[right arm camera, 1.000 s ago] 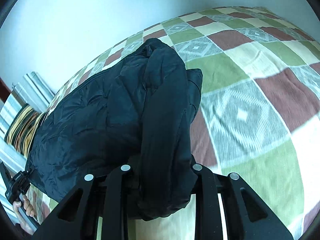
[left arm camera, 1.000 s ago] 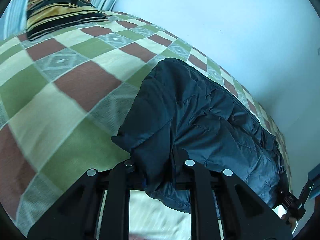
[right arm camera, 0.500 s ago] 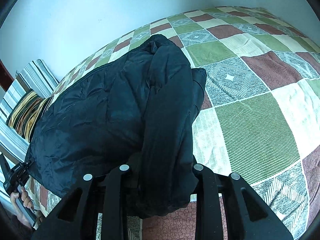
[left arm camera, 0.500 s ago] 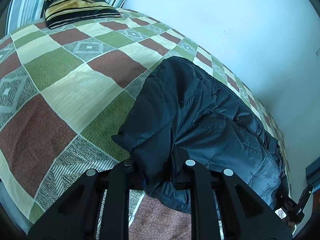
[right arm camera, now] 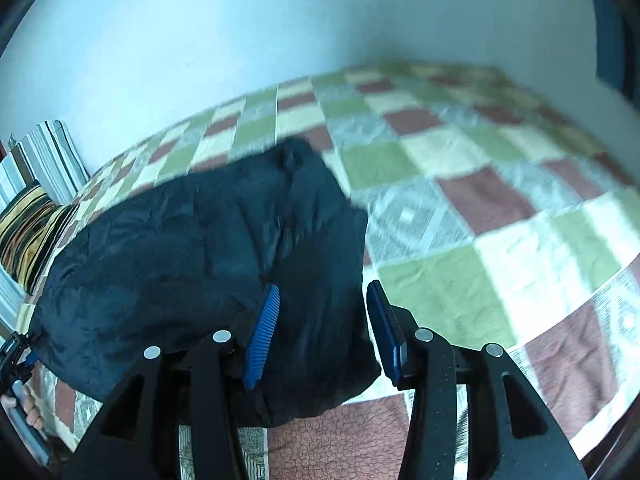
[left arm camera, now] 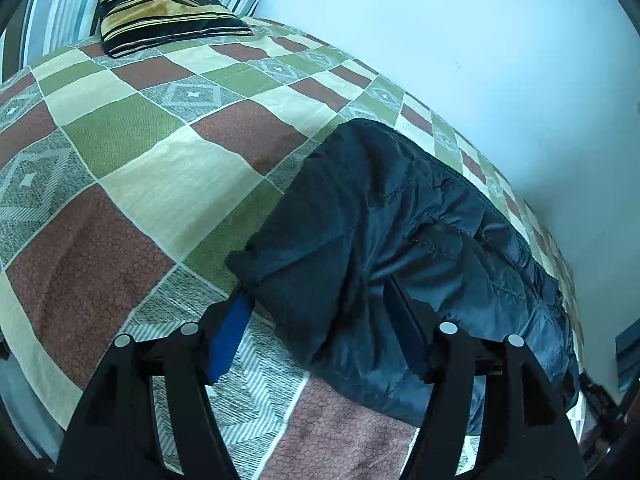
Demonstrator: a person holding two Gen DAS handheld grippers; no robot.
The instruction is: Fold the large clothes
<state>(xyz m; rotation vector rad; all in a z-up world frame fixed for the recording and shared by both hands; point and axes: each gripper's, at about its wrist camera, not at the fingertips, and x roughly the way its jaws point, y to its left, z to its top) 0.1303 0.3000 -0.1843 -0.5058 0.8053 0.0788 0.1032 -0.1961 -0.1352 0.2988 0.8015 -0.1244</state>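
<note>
Jacket (left arm camera: 400, 248): folded, dark, at bed (left arm camera: 160, 184) near edge. Left hand-held gripper (left arm camera: 320, 320) and right hand-held gripper (right arm camera: 324, 320): jaws apart, straddling the hem. Advice: withdraw level, without snagging fabric.

The right wrist view is blurred by motion, so the pattern of the bedspread (right arm camera: 460, 200) is soft and the far edge of the dark jacket (right arm camera: 200, 248) is not sharp. In the left wrist view the jacket (left arm camera: 400, 240) hides the tip of the inner finger of the left gripper (left arm camera: 320, 320). The striped cushion (left arm camera: 160, 0) is cut by the top edge. At the lower right corner, small dark things are too unclear to name.
</note>
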